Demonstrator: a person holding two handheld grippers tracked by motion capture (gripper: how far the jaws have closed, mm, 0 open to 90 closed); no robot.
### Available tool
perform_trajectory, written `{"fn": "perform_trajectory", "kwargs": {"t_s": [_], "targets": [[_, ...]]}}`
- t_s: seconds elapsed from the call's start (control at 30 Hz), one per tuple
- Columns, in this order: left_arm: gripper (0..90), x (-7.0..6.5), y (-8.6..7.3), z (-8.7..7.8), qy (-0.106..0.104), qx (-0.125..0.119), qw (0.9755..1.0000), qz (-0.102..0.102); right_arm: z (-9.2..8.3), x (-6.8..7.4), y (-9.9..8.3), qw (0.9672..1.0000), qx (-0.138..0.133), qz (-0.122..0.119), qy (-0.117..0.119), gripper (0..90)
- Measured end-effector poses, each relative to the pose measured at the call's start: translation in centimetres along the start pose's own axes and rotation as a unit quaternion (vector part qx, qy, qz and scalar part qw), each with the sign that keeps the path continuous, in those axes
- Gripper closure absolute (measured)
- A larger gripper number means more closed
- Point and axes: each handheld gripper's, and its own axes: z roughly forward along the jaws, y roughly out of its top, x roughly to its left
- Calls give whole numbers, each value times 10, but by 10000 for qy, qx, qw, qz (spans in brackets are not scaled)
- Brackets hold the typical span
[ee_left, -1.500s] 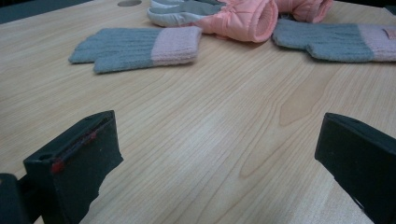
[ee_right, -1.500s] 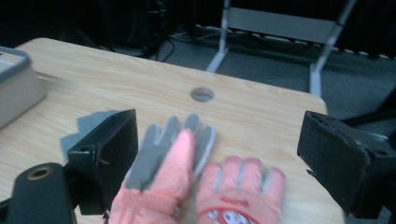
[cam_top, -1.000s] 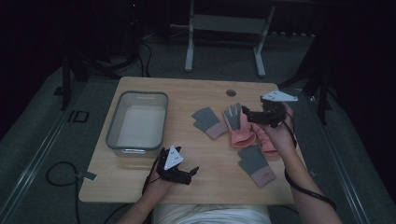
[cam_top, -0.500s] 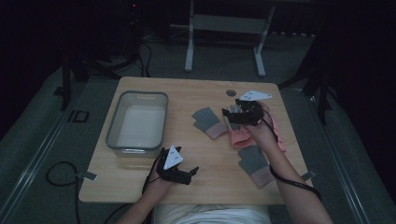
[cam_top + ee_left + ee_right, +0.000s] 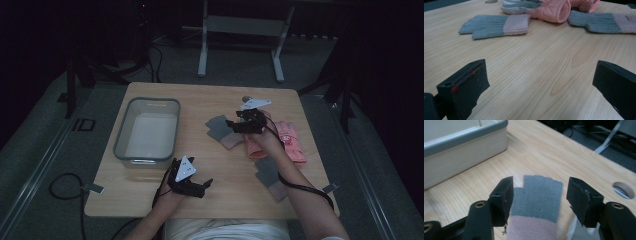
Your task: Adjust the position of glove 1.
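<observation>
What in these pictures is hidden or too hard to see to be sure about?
- Knit glove: in the right gripper view its pink cuff runs off the bottom edge, and whether the right gripper touches it cannot be told.
- Pink padded gloves: in the high view the person's right hand covers part of them.
- Bin: in the high view the dim light leaves its inside unclear.

High view is dim overall: room beyond the table point(image 5: 150, 200) falls to near black, tabletop lit w/ soft even light from above, no hard shadows, no glare. Fine detail is low, slightly grainy. Left gripper view is brighter, wood grain sharp mid-frame; the near jaws are soft, out of focus, and the gloves point(image 5: 496, 25) at top are a bit soft. Right gripper view: well lit, the grey-pink glove point(image 5: 536, 202) and jaws mildly blurred, the bin point(image 5: 461, 152) and far background defocused.
</observation>
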Motion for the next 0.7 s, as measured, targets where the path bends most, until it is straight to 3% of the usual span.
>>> {"fn": "perform_trajectory", "kwargs": {"t_s": [0.37, 0.67, 0.7], "targets": [[0, 0, 0, 0, -6, 12, 10000, 22, 36, 2, -1, 9983, 484, -83, 310, 450], [0, 0, 0, 0, -24, 11, 10000, 17, 61, -8, -9, 9954, 943, -22, 147, 490], [0, 0, 0, 0, -28, 12, 10000, 9, 67, -10, -11, 9937, 1114, -33, 109, 499]]}}
